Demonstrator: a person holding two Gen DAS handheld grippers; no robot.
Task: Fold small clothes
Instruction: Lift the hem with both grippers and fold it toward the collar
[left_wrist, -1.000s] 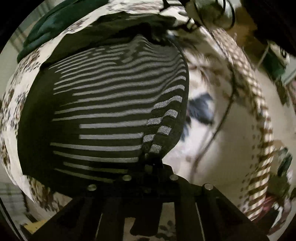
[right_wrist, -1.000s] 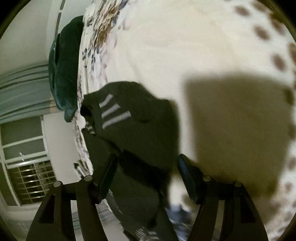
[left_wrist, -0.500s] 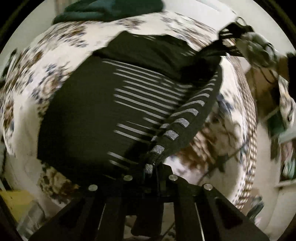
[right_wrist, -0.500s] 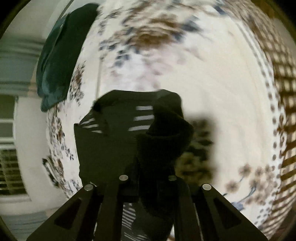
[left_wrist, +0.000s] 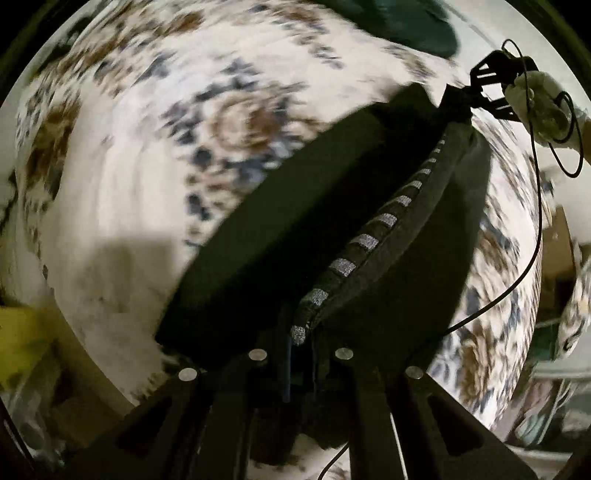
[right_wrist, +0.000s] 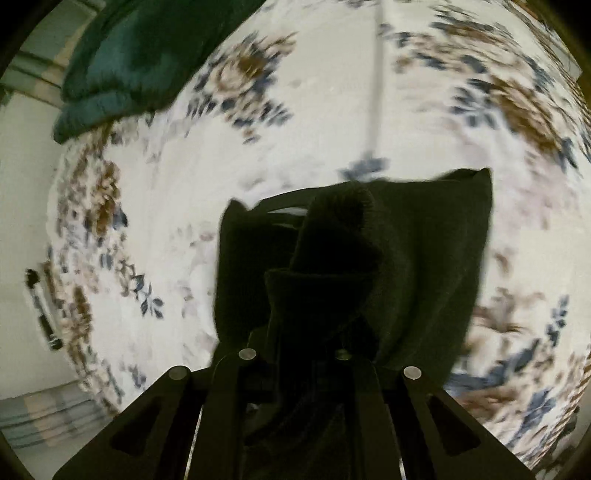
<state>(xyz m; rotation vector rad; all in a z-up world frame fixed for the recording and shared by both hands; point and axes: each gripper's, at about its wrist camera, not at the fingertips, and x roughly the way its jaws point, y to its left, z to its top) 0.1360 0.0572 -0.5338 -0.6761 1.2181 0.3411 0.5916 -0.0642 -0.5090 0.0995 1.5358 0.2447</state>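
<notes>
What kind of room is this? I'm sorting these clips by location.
Probably a bedroom: the black garment is held over a floral sheet spread like a bed cover, a green blanket lies bunched at its far edge, and a wall stands beside it.

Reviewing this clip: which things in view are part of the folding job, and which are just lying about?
In the job:
- black striped garment, stretched between both grippers
- left gripper, shut on its striped edge
- right gripper, shut on its black end

Lying about:
- dark green cloth at the bed's far edge
- floral bedsheet, the work surface
- black cable trailing from the right gripper
</notes>
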